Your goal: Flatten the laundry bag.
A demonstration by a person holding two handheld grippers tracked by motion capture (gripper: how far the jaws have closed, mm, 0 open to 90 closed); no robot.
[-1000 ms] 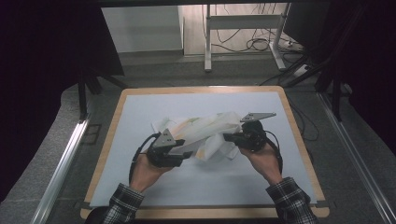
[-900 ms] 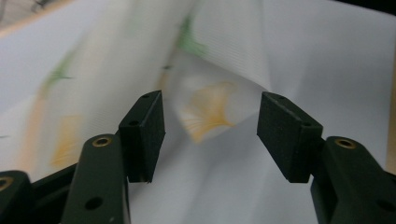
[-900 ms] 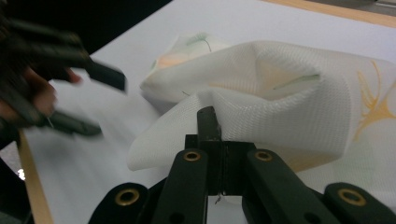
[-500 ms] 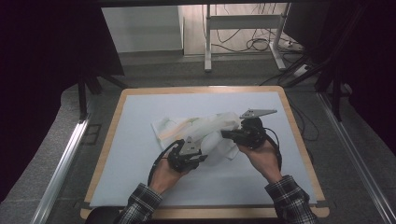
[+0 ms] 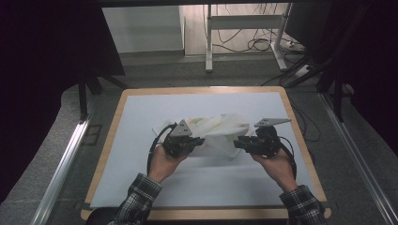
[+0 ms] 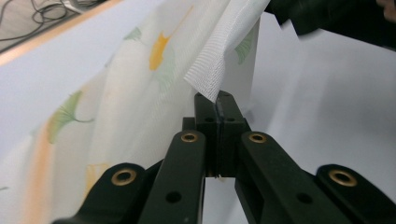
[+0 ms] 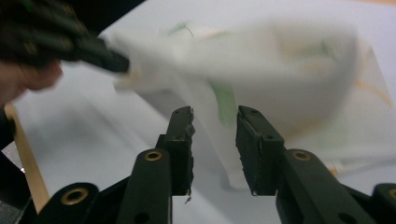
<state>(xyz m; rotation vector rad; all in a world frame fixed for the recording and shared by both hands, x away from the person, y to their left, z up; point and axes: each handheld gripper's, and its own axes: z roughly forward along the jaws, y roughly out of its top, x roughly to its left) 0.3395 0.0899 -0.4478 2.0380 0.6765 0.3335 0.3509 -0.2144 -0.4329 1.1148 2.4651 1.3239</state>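
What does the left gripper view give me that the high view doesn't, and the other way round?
Left gripper view: the left gripper is shut on a mesh-textured edge of the thin white cloth with green and orange leaf prints; those prints read clearly. High view: the wood-rimmed table with its pale blue mat, both hands, and the right gripper at the cloth's other side, its jaws having just been opening. Both show the cloth lifted between the grippers.

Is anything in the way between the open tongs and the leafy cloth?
Nothing visible. The right tongs stand open with the cloth just ahead, bare table around. The left tongs already pinch its edge.
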